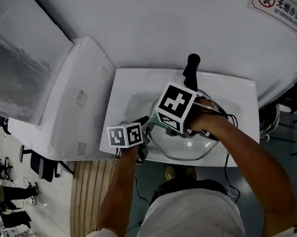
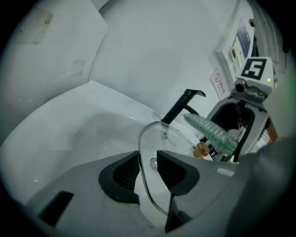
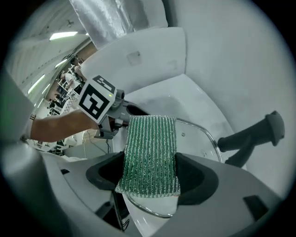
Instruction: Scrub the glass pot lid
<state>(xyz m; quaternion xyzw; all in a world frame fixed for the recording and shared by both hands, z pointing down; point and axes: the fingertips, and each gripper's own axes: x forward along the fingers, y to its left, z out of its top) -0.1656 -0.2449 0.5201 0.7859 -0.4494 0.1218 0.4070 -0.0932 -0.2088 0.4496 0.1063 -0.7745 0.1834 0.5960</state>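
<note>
The glass pot lid (image 1: 192,145) stands on edge over the white sink (image 1: 130,91). Its metal rim runs between the pads of my left gripper (image 2: 148,169), which is shut on it at the lid's left side (image 2: 159,139). My right gripper (image 3: 150,173) is shut on a green ribbed scrub sponge (image 3: 150,155), which points down at the lid's glass (image 3: 199,139). In the left gripper view the sponge (image 2: 210,132) hangs just right of the lid, close to its face; whether it touches I cannot tell. In the head view my right gripper (image 1: 183,130) is over the lid and my left gripper (image 1: 143,141) is at the lid's near-left edge.
A black faucet (image 1: 191,68) rises at the sink's back, just behind the lid (image 3: 252,134). A white cabinet (image 1: 78,80) flanks the sink on the left. A no-smoking sign (image 1: 278,3) hangs on the wall. Wooden slats (image 1: 90,192) cover the floor at the lower left.
</note>
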